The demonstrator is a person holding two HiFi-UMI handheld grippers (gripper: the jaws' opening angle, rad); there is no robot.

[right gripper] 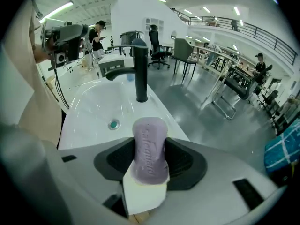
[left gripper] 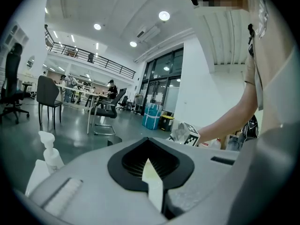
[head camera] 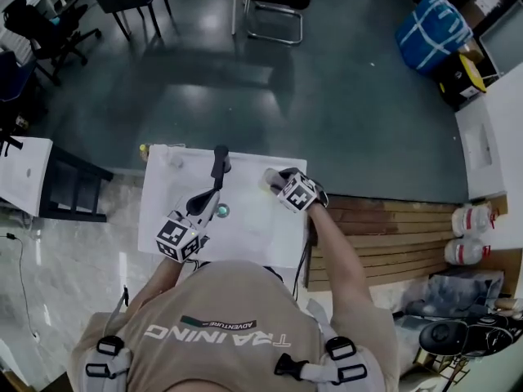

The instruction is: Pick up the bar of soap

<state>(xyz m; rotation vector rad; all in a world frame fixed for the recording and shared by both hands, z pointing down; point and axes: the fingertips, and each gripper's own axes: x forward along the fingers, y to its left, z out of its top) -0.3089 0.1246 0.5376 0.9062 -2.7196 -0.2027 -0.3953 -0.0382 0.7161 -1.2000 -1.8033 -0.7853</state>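
Lilac oval bar of soap (right gripper: 150, 149), embossed lettering on its face: it stands on end between the jaws of your right gripper (head camera: 280, 181), which pinch it by its two narrow sides. A cream pad sits just under its lower end. In the head view the bar is at the rear right corner of the white sink counter (head camera: 245, 239), near the edge. Whether it is fully clear of the surface can't be confirmed.

Left gripper (left gripper: 152, 172): jaws pressed together, nothing between them. It sits over the front left of the counter, well apart from the soap.

Beyond the soap in the right gripper view: white basin (right gripper: 93, 102), green drain plug (right gripper: 113, 124), black tap (right gripper: 139, 69). A white spray bottle (left gripper: 47, 149) stands at the counter's far left.

Risks, as judged:
- Slip. Rounded, prob. slick bar, and the jaws touch only its narrow sides. If it's wet, extra squeeze may shoot it out fwd.
- Tilt. The bar pokes up well past the pads, so a quick swing or wrist roll could pivot it in the jaws.
- Drop zone. You're at the counter corner, so a loose bar goes to the floor or into the basin.
- Tap is near, so a sweep inward could knock the bar against it.

Rec.: lift slow, no added pinch.
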